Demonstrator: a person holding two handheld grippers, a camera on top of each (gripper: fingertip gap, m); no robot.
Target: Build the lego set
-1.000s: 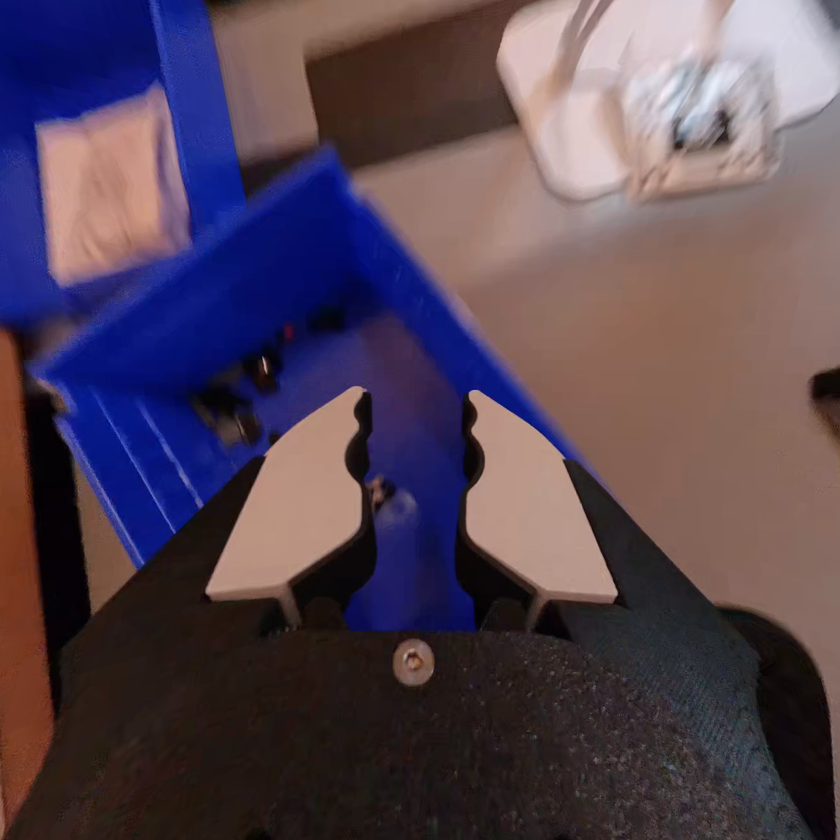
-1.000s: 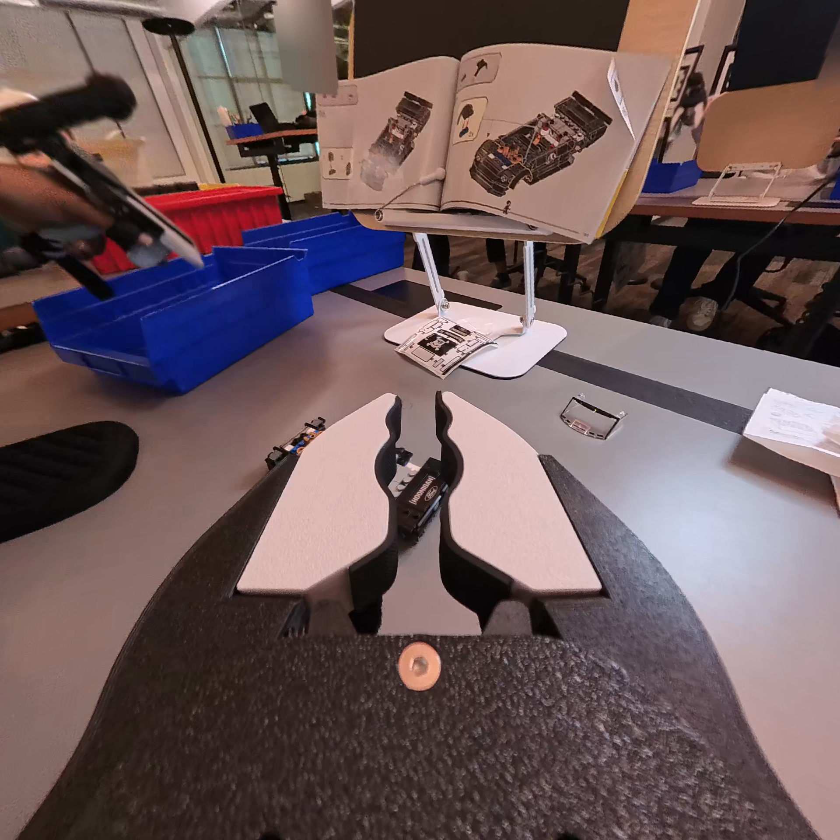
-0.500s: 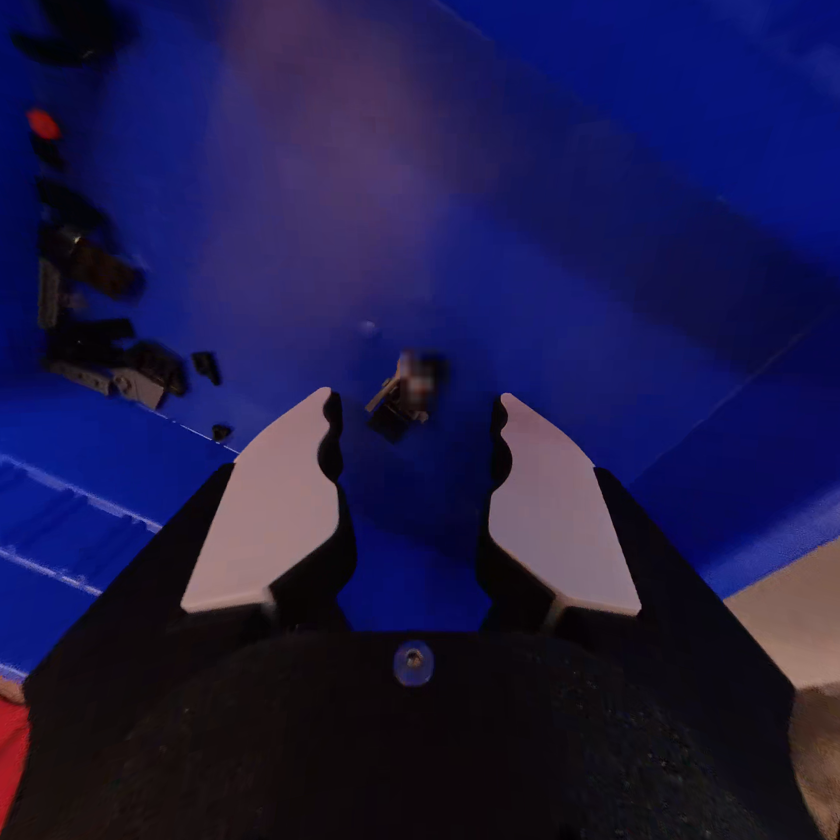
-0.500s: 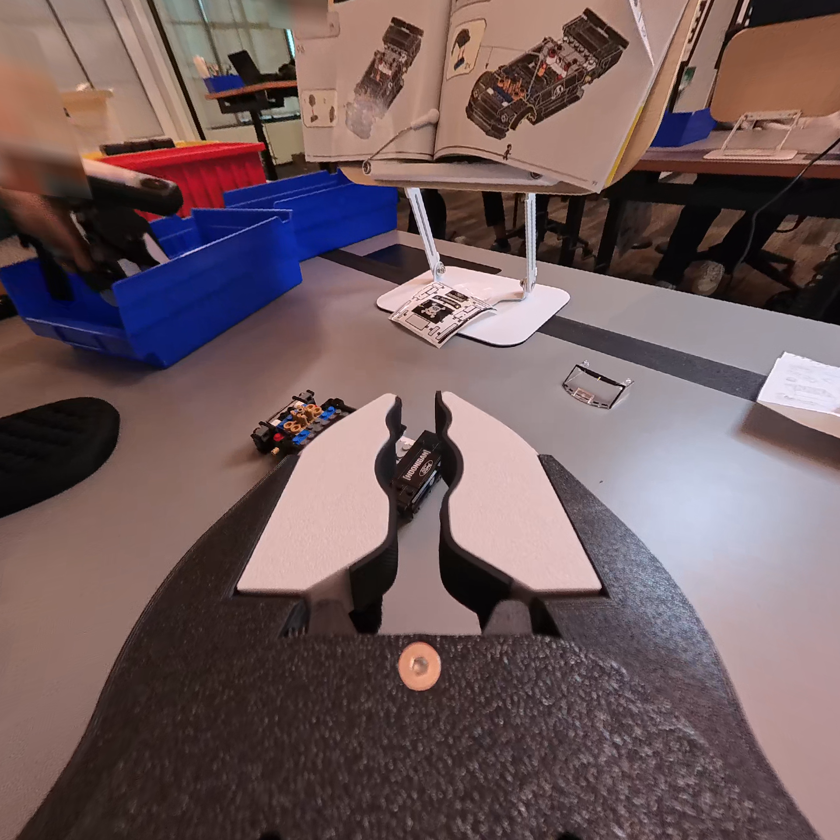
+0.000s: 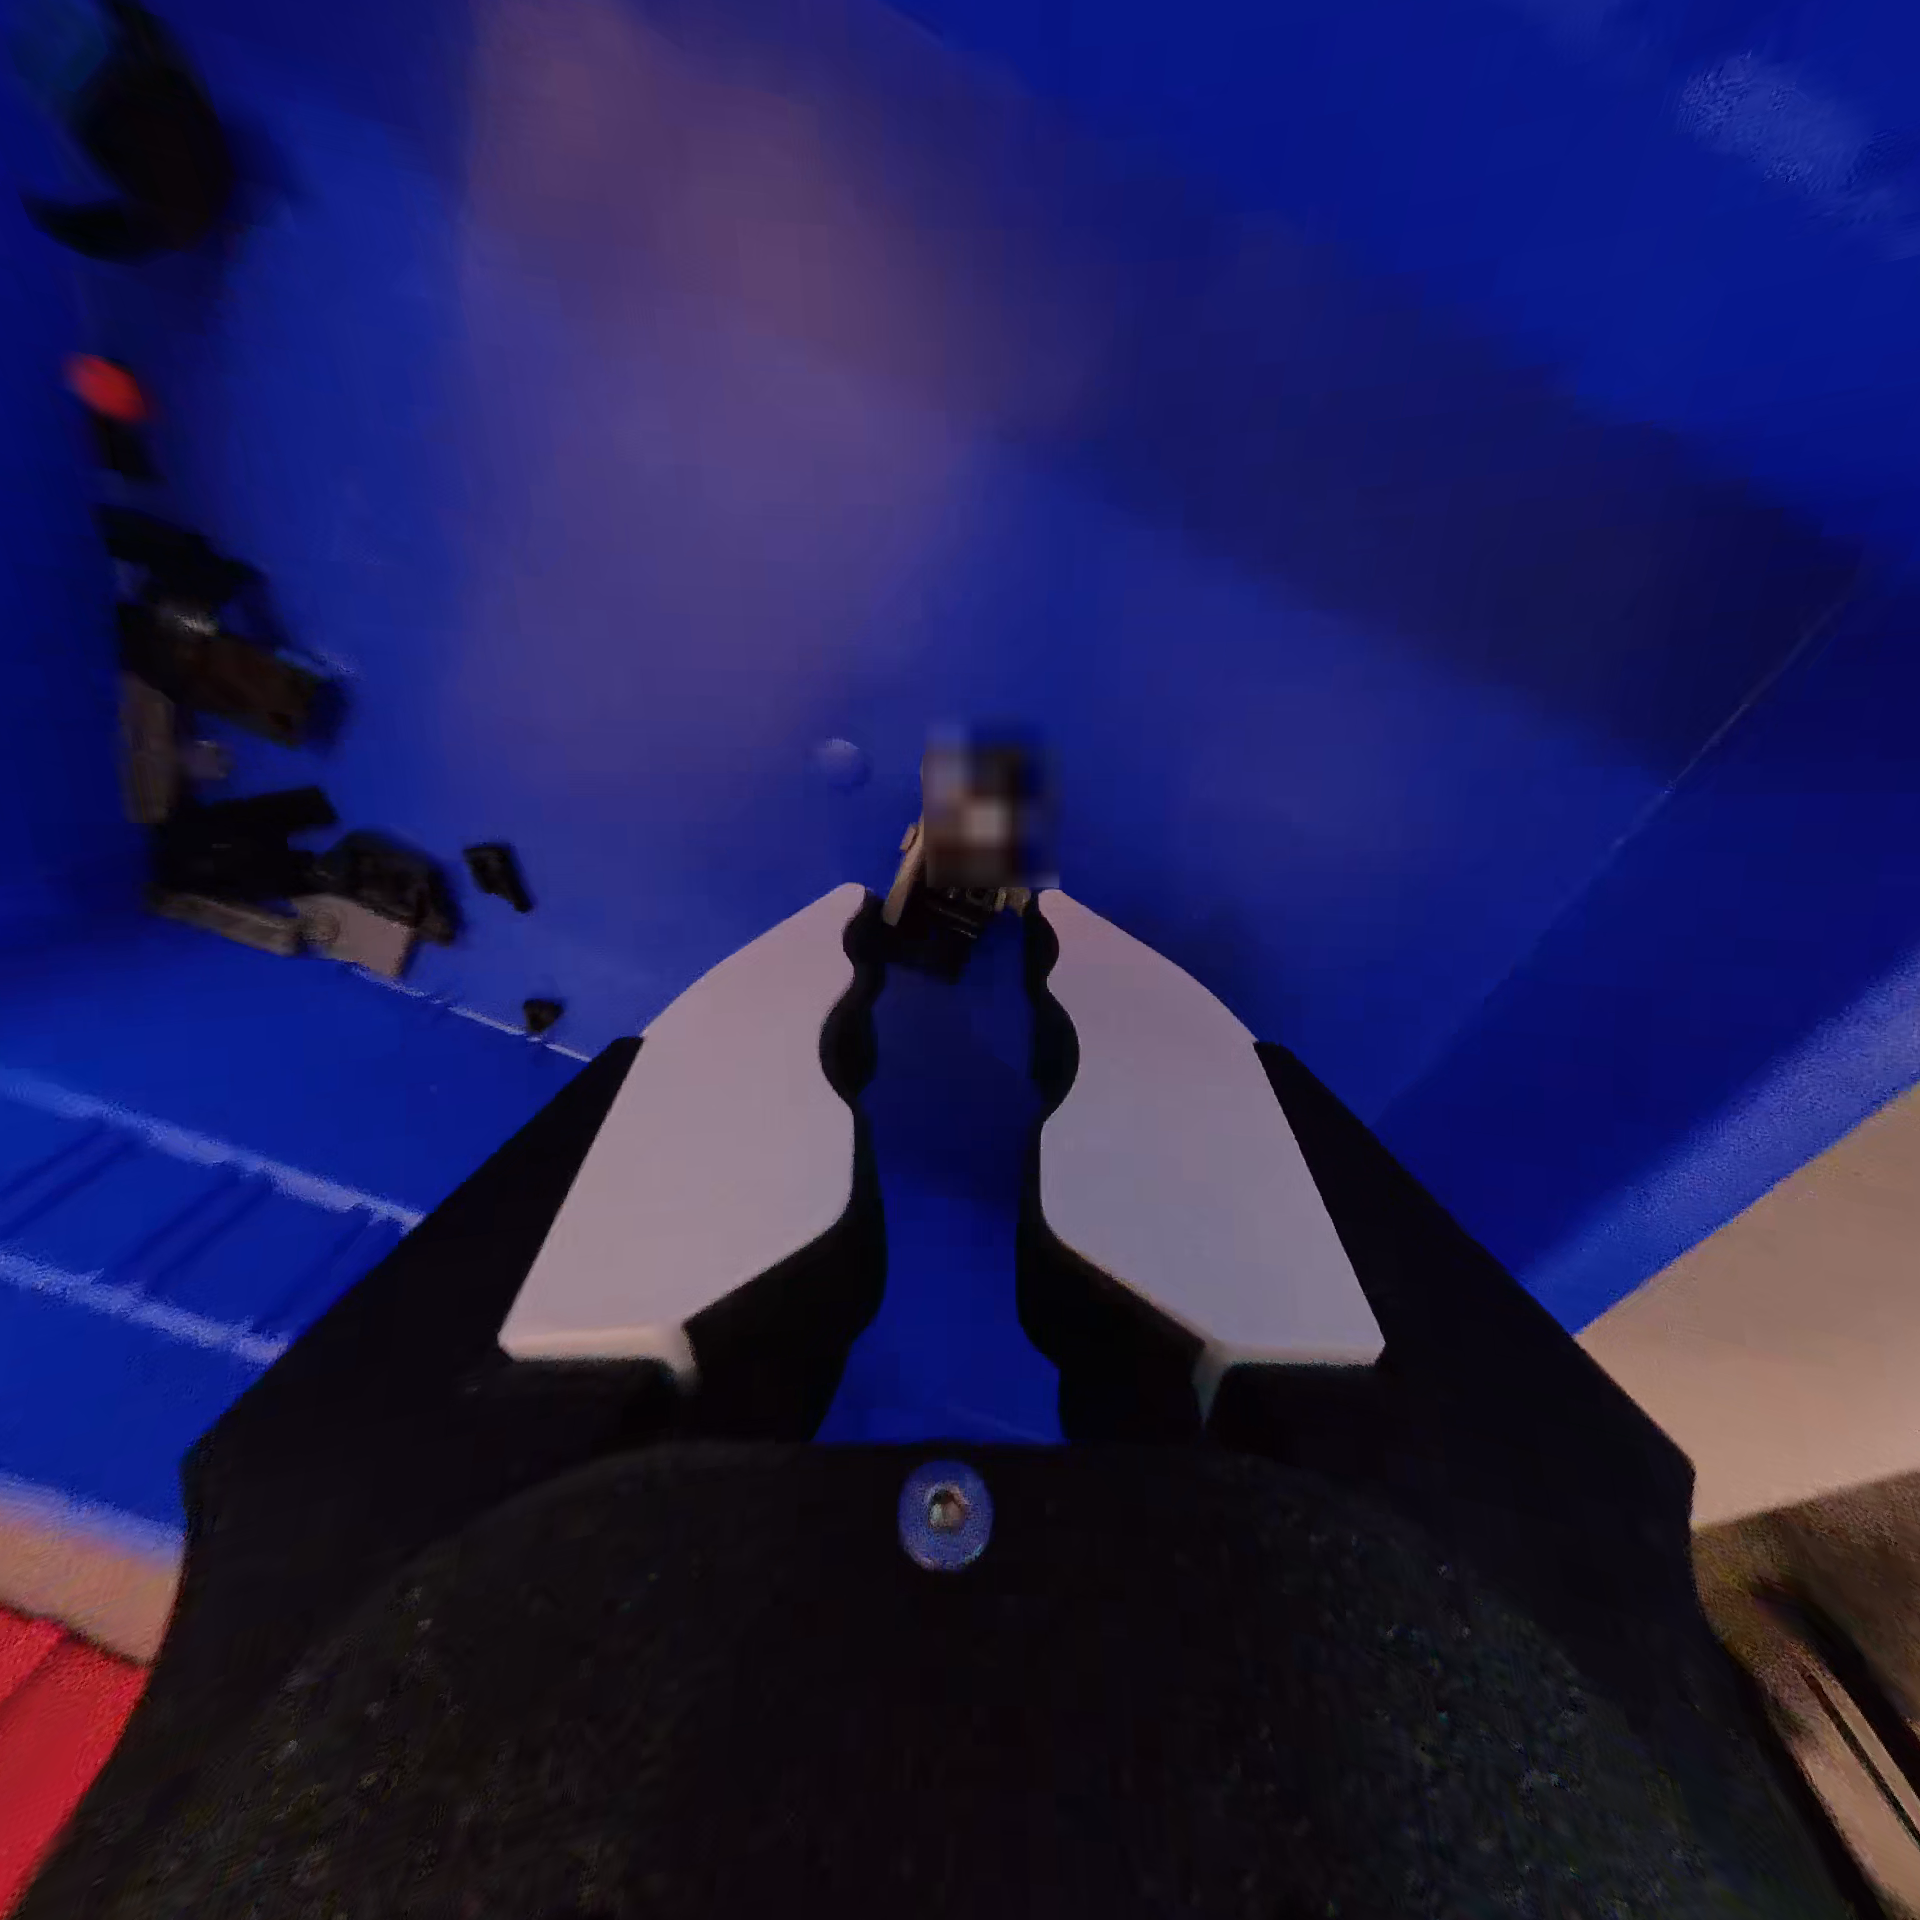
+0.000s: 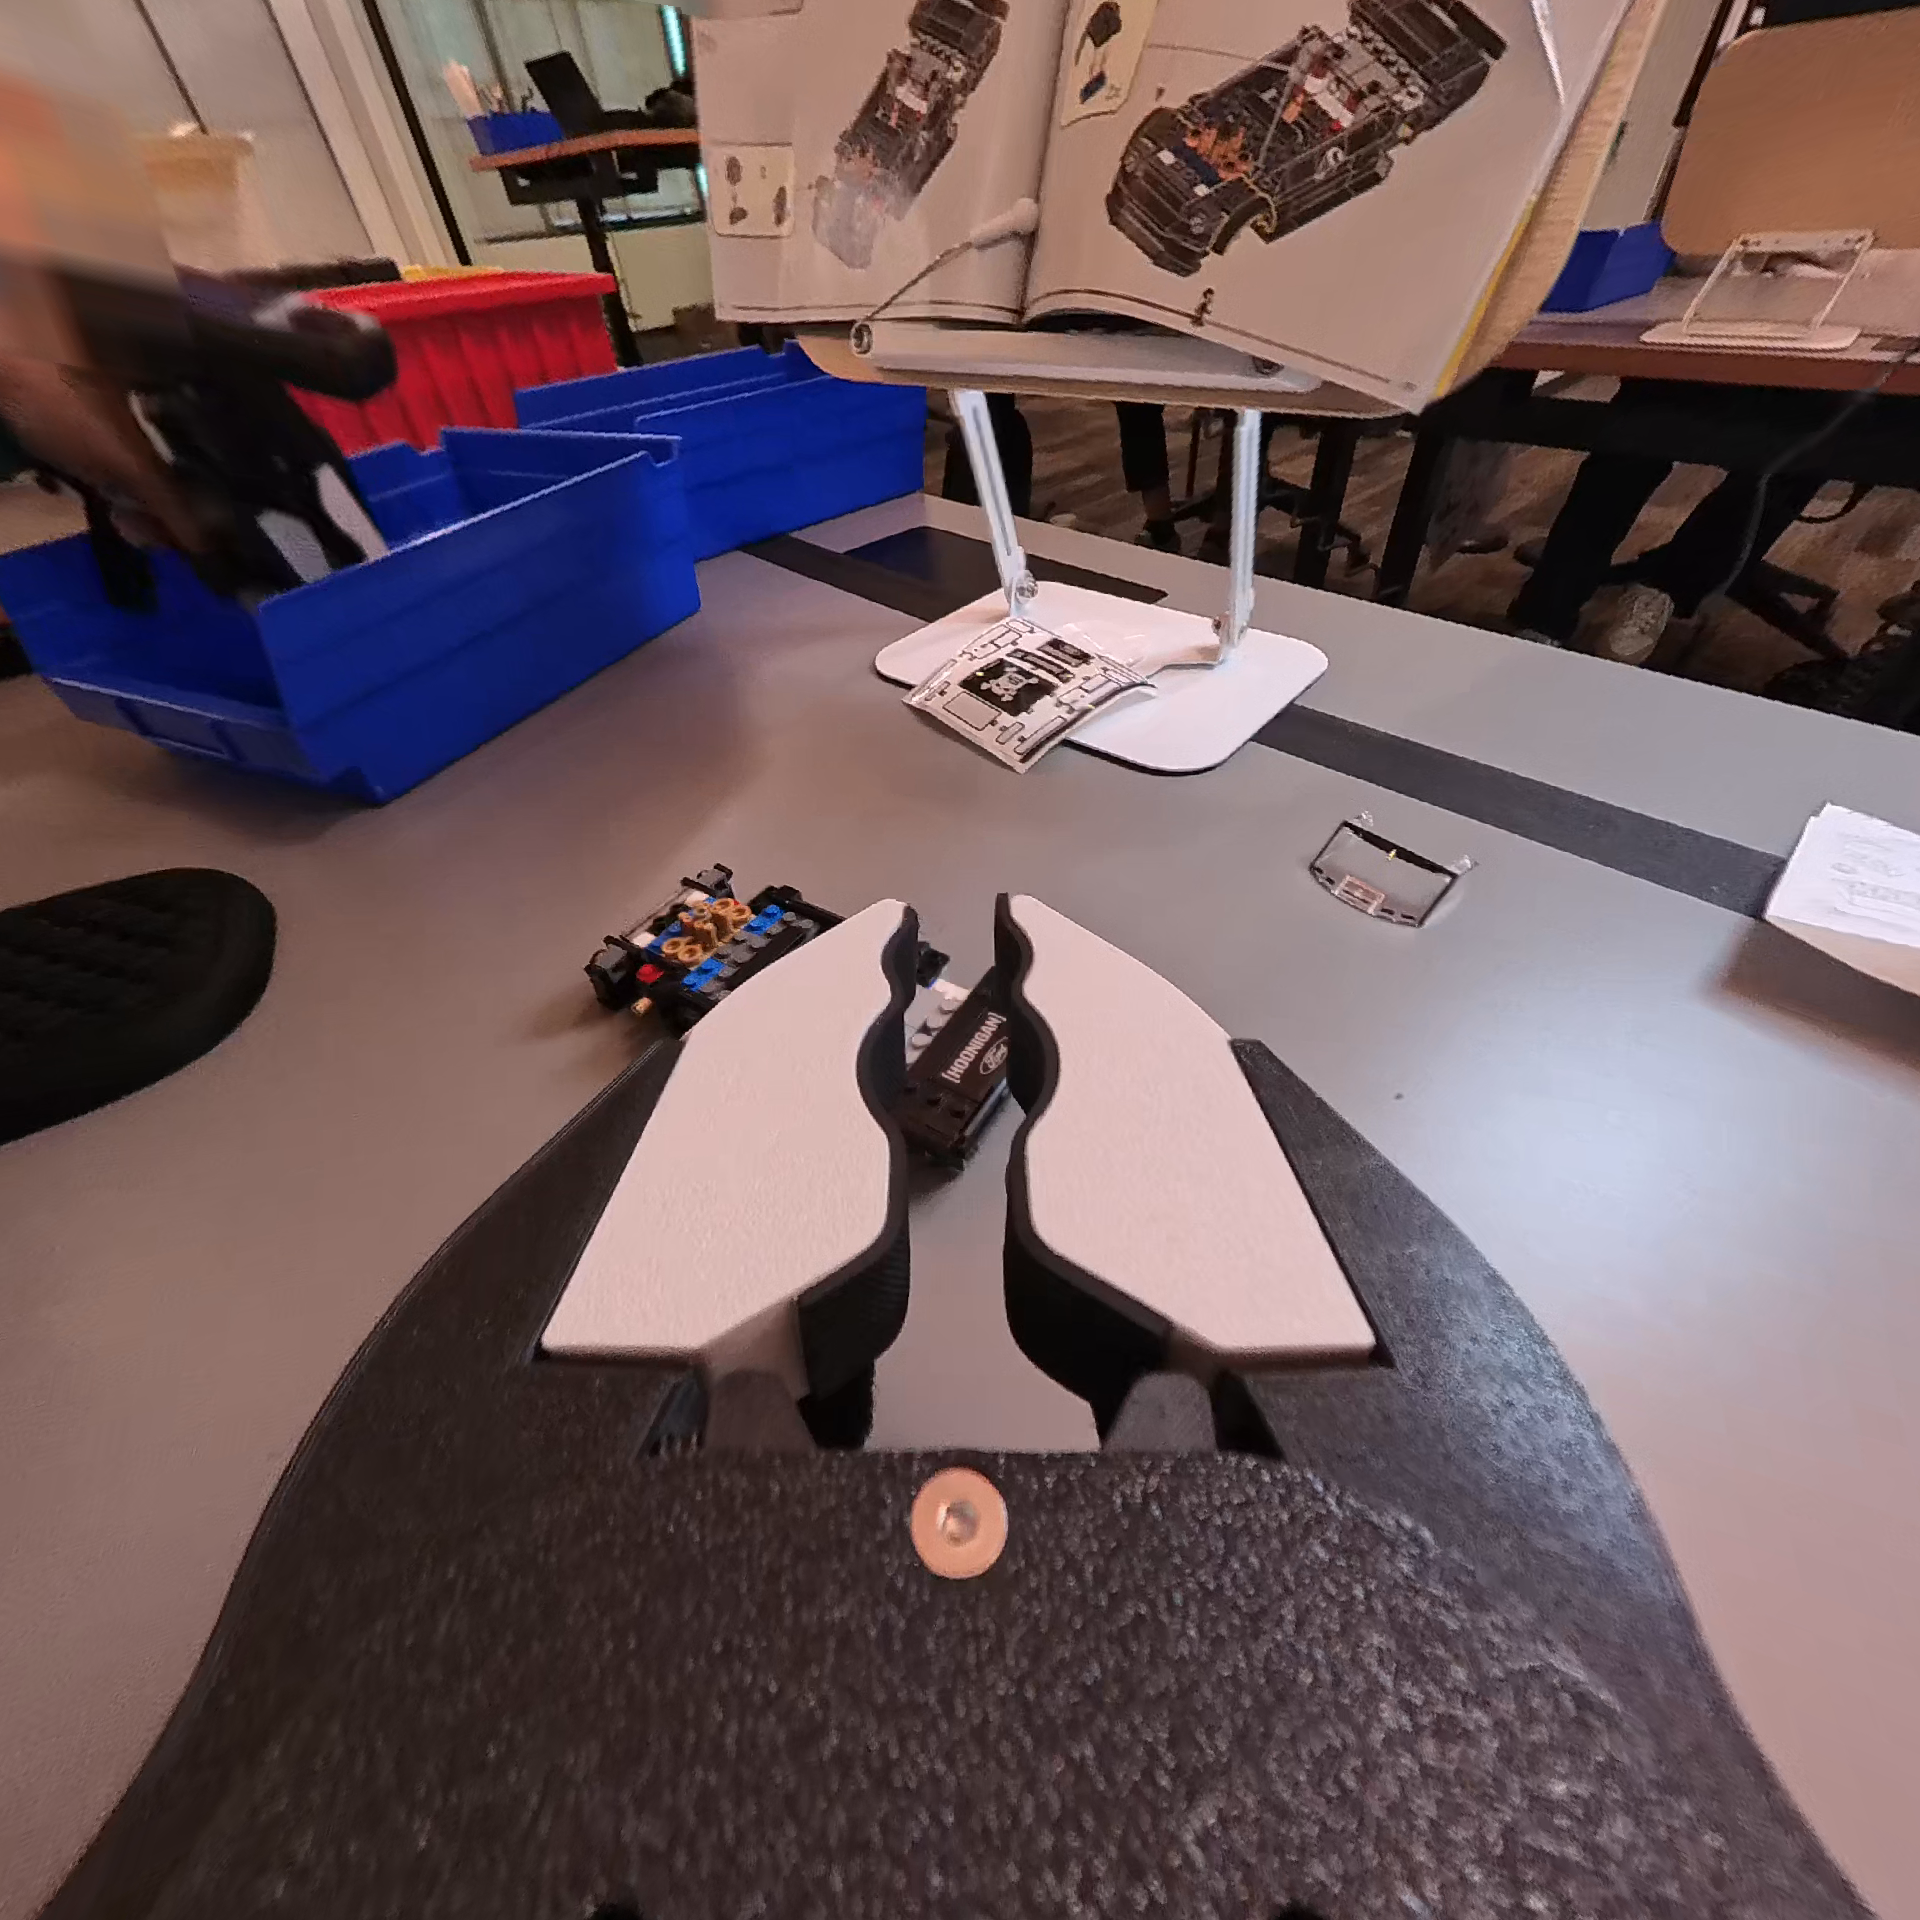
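In the left wrist view my left gripper [image 5: 948,909] is down inside a blue bin [image 5: 1351,520]. Its fingertips are closed around a small black and grey lego piece [image 5: 940,925] on the bin floor, partly under a mosaic patch. In the right wrist view my right gripper [image 6: 951,914] is shut on a black lego part [image 6: 956,1070] with white lettering and holds it just above the grey table. A partly built lego chassis [image 6: 707,951] lies just left of the right fingers. The left gripper [image 6: 239,468] shows blurred in the blue bin [image 6: 416,634].
Several loose black and grey pieces [image 5: 260,831] lie at the bin's left. An open instruction booklet [image 6: 1091,156] stands on a white stand, with a sticker sheet [image 6: 1023,691] on its base. A clear windscreen piece [image 6: 1387,883], papers [image 6: 1860,894], a black pad [image 6: 114,977] and a red bin [image 6: 468,353] surround the work area. Across from one pair of fingers to the other is roughly 50 cm.
My left gripper dropped into the blue bin, reached the small piece and narrowed its fingers around it. My right gripper drew back a little with the black part, so more of the chassis shows.
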